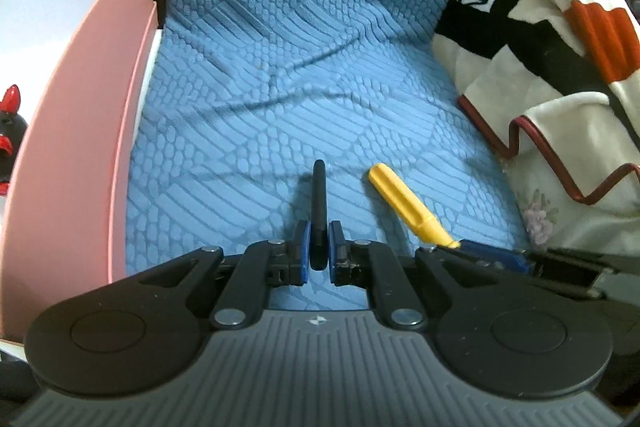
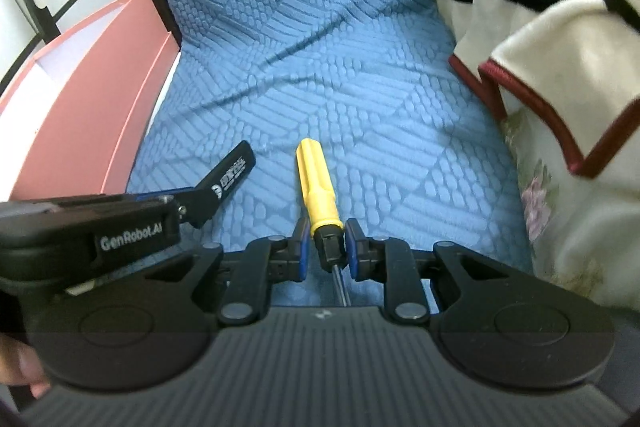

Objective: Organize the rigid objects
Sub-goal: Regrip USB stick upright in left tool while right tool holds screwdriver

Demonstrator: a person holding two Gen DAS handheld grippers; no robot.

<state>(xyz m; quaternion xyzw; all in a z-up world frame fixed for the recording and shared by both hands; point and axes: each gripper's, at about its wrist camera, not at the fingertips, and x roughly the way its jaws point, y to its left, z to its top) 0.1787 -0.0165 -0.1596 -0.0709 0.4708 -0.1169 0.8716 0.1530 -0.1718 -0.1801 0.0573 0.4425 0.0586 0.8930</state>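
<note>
My left gripper (image 1: pixel 319 251) is shut on a flat black bar-shaped object (image 1: pixel 319 203) that sticks forward over the blue textured seat cover (image 1: pixel 280 87). The same black object, with white print, shows in the right wrist view (image 2: pixel 226 179), held by the left gripper (image 2: pixel 182 205). My right gripper (image 2: pixel 325 247) is shut on a screwdriver with a yellow handle (image 2: pixel 316 179), gripping its black collar; the metal shaft runs back under the gripper. The screwdriver (image 1: pixel 408 205) and right gripper (image 1: pixel 480 255) also show at the left wrist view's right.
A pink open box (image 1: pixel 80 147) with a white inside stands at the left edge of the seat, also in the right wrist view (image 2: pixel 80 115). A folded patterned blanket (image 1: pixel 560 67) lies at the right. A black and red figure (image 1: pixel 10 131) sits beyond the box.
</note>
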